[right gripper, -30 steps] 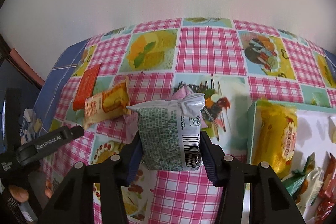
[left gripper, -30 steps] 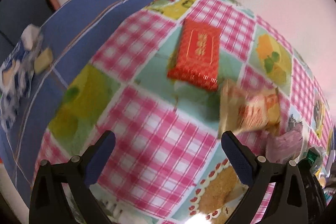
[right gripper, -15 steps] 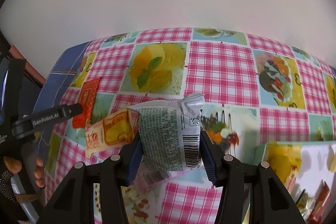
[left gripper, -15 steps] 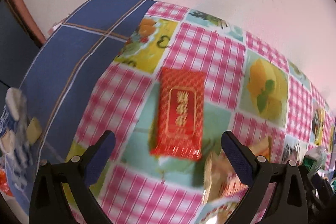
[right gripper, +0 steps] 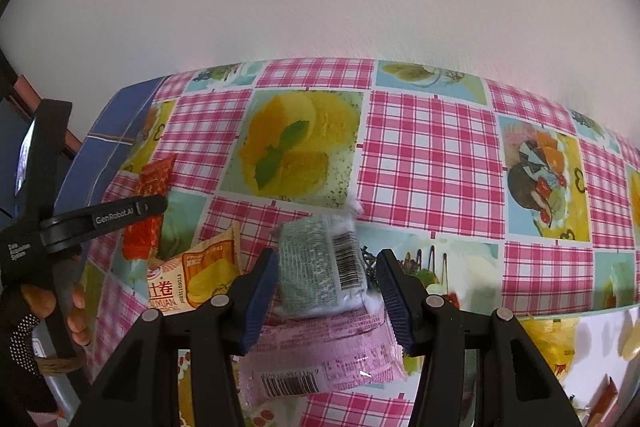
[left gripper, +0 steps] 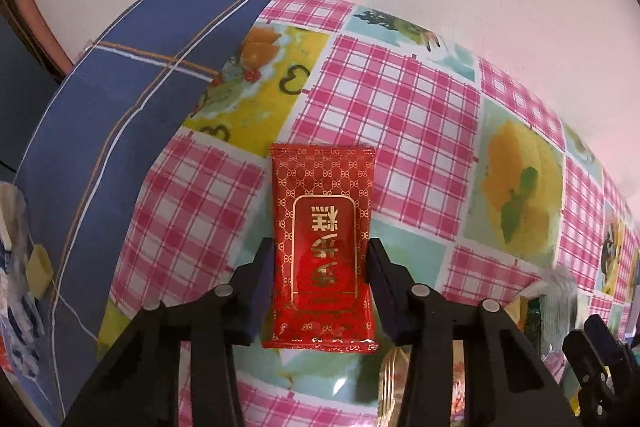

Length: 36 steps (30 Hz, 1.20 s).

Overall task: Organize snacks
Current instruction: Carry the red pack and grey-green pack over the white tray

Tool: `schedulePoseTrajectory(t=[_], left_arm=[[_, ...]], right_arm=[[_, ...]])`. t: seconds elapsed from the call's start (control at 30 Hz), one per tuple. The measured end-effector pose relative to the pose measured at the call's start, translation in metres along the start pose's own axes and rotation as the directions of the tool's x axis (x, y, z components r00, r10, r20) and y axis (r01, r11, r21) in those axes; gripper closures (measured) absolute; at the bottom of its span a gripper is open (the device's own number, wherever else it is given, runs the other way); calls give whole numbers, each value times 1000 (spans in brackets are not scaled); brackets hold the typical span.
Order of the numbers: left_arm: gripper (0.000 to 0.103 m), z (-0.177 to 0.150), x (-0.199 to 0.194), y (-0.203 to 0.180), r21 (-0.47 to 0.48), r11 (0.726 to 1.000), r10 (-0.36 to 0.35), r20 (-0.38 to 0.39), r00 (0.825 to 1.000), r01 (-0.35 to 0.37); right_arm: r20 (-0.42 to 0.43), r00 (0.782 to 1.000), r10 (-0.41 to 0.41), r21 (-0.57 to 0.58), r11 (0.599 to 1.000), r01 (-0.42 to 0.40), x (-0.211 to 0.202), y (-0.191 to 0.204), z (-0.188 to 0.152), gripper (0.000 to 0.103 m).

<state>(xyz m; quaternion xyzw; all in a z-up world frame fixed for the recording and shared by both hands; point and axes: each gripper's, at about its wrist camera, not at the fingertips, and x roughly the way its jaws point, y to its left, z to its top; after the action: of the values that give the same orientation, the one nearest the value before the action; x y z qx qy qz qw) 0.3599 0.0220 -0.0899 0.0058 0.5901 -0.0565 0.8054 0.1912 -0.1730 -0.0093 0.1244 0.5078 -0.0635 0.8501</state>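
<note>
Red packet [left gripper: 322,247] sits lengthwise between left tool [left gripper: 322,291], jaws just closed onto its sides; right tool [right gripper: 328,291] narrow, green packet [right gripper: 320,267] loose between.

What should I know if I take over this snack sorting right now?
Left gripper: fingers have just closed on the red packet.
Right gripper: fingers have just closed a little around the green packet; it is blurred, with a gap at one finger, so the grip is uncertain.
Done: some snacks lie in the tray.
Left: red and green packets, plus the pink packet and yellow packet on the table.
</note>
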Motion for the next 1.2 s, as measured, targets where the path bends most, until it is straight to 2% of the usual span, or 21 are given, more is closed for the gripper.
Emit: schedulePoseTrajectory(t=[0.2, 0.3, 0.37, 0.4, 0.7, 0.83, 1.07, 1.2], left_arm=[[56, -17, -18, -7, 1, 999, 35, -9, 999, -35], [56, -27, -28, -11, 4, 999, 51, -31, 998, -51], [56, -33, -33, -14, 7, 999, 40, -34, 999, -39], [56, -33, -32, -15, 12, 999, 43, -36, 998, -43], [56, -54, -31, -4, 18, 999, 47, -55, 997, -46], [56, -52, -33, 0, 27, 998, 50, -52, 997, -48], [53, -52, -30, -2, 44, 997, 62, -36, 997, -61], [51, -51, -29, -5, 41, 997, 69, -25, 997, -68]], right_arm=[[-16, 1000, -9, -6, 1000, 9, 3, -1, 0, 53], [-22, 999, -38, -15, 999, 38, 12, -5, 2, 50], [-34, 998, -47, -20, 999, 47, 19, -8, 4, 35], [-37, 998, -48, -23, 999, 47, 21, -8, 4, 33], [-71, 996, -55, -104, 993, 47, 43, 9, 7, 33], [-87, 991, -98, -161, 983, 83, 52, 20, 3, 34], [-86, 990, -109, -162, 982, 94, 61, 19, -1, 48], [-88, 989, -118, -146, 984, 104, 60, 15, 0, 50]])
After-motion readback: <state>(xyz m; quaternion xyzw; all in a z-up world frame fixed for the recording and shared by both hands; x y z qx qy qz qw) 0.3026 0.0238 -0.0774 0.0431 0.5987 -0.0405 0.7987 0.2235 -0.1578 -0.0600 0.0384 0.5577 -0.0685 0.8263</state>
